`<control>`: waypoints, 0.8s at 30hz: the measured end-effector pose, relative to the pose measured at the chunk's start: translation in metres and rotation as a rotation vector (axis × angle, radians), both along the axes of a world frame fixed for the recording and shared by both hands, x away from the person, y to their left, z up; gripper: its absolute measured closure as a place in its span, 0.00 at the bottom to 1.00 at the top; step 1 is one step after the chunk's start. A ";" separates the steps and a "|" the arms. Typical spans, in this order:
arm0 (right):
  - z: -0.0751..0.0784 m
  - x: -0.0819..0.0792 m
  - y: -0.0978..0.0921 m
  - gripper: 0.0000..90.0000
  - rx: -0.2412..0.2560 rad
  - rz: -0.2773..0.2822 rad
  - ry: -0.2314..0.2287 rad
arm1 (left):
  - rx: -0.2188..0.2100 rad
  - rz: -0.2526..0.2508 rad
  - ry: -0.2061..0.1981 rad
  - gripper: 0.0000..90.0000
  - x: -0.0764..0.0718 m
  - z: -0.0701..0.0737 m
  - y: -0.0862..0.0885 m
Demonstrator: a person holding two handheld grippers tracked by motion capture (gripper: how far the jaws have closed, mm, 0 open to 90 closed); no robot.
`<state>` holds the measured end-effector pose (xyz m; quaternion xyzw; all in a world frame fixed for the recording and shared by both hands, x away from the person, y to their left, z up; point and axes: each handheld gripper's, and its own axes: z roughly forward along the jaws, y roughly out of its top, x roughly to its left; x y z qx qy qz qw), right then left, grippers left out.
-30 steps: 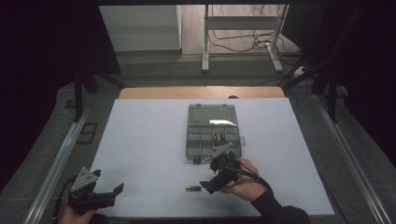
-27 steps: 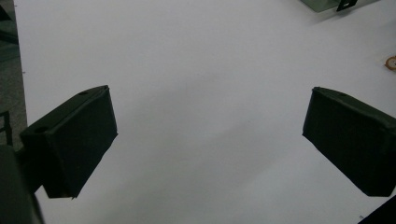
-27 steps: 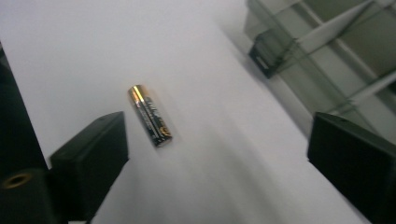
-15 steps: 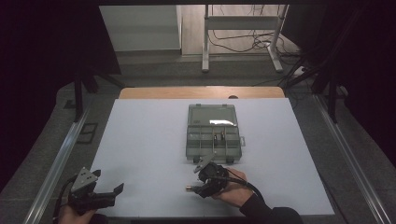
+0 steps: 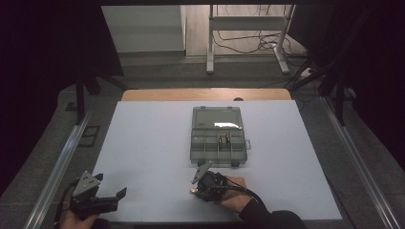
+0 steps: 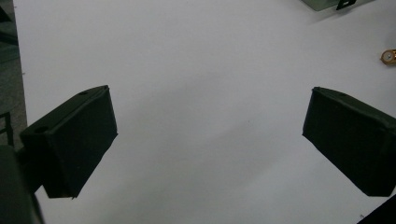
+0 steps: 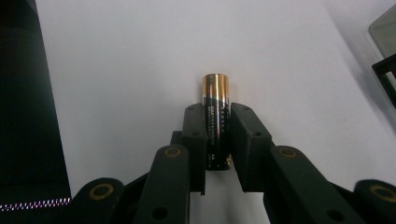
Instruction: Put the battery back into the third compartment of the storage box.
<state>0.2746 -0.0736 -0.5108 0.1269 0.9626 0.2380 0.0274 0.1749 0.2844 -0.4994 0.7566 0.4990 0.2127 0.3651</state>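
Observation:
A black and gold AA battery (image 7: 215,86) lies on the white table top (image 5: 143,143), its gold end pointing away from me. My right gripper (image 7: 217,110) is shut on the battery's sides, low over the table in front of the clear organizer box (image 5: 218,136). From above, the right gripper (image 5: 204,183) is near the front edge, and the battery's gold end (image 5: 192,191) peeks out at its left. My left gripper (image 5: 98,200) rests at the front left, open, with nothing between its jaws. The left gripper view has the battery's end (image 6: 388,56) at far right.
The organizer box has several compartments with small dark items in the front row, and its lid lies open behind. A corner of the box (image 7: 384,28) and a black latch (image 7: 385,74) are at the right gripper view's right edge. A wooden strip (image 5: 205,94) borders the table's far side.
My right gripper has moved from the box's front edge down and left to the battery, and its jaws now clamp it. The left gripper has stayed put.

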 end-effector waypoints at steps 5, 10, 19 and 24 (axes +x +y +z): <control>0.005 -0.001 -0.001 0.85 0.019 0.004 -0.012 | 0.001 0.000 0.000 0.04 0.000 0.000 0.000; 0.012 0.001 -0.006 0.85 0.052 -0.016 -0.006 | 0.001 -0.001 0.000 0.04 0.000 0.000 0.000; 0.023 0.008 -0.020 0.85 0.111 -0.046 -0.005 | 0.002 -0.002 0.000 0.04 0.000 0.000 0.000; 0.029 0.011 -0.026 0.85 0.123 -0.078 -0.015 | 0.002 -0.002 0.000 0.04 0.000 0.000 0.000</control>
